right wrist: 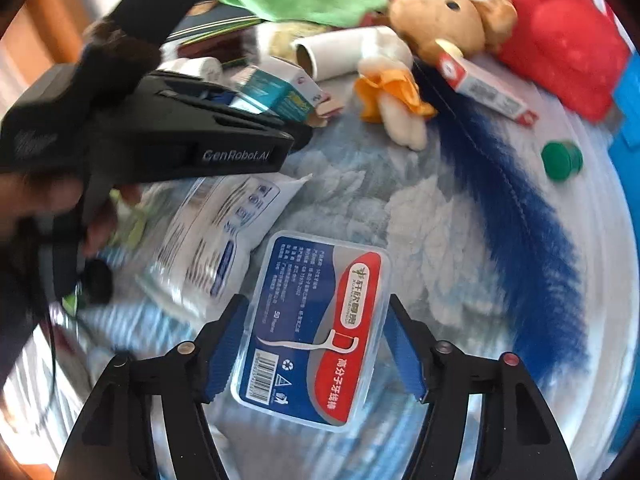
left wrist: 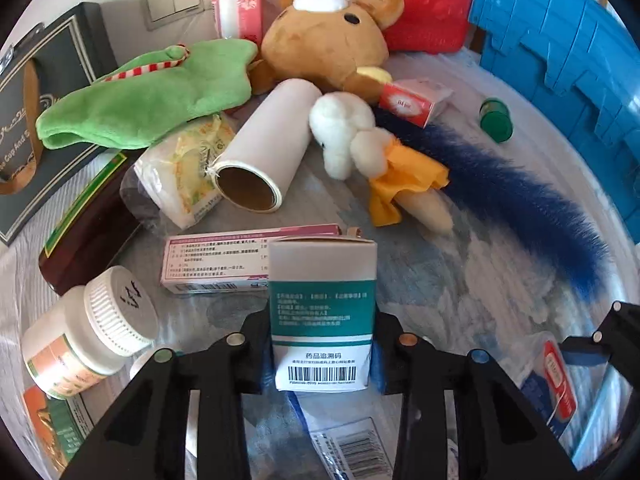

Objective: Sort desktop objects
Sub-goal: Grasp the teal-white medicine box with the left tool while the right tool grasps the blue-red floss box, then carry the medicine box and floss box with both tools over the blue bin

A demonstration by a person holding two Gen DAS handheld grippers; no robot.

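upright teal-white medicine box

Ahead of my left gripper, a pink carton, paper roll and white plush crowd the way; a pill bottle hems its left. Right of my right gripper, open cloth runs to the blue feather strip; my other gripper blocks its left.

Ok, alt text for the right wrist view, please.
The right gripper straddles a clear floss-pick box lying flat on the cloth, its blue pads at the box's sides with a small gap visible. At upper left the left gripper reaches a teal-and-white carton; plush toys and a blue feather lie behind.
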